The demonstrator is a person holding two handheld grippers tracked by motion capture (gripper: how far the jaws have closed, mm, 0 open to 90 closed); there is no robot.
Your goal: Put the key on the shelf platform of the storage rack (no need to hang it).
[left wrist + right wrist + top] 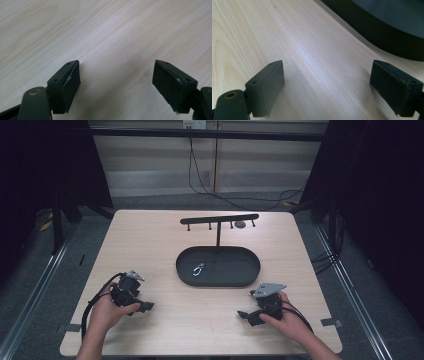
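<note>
A black oval tray (250, 270) lies at the middle of the wooden table, with a small metal clip (198, 269) inside it. From the tray's far rim rises a thin post carrying a black bar with several pegs (219, 219). My left gripper (145, 306) rests low on the table near the front left, held in a hand. Its jaws stand wide apart over bare wood (116, 75), so it is open. My right gripper (245, 315) lies at the front right, also open and empty (327, 82), with the tray's wall (382, 32) just beyond it.
A small dark round disc (240, 224) lies on the table behind the bar. Cables (235, 200) trail across the floor past the far edge. Dark curtains hang on both sides. Bare wood stretches between the grippers and the tray.
</note>
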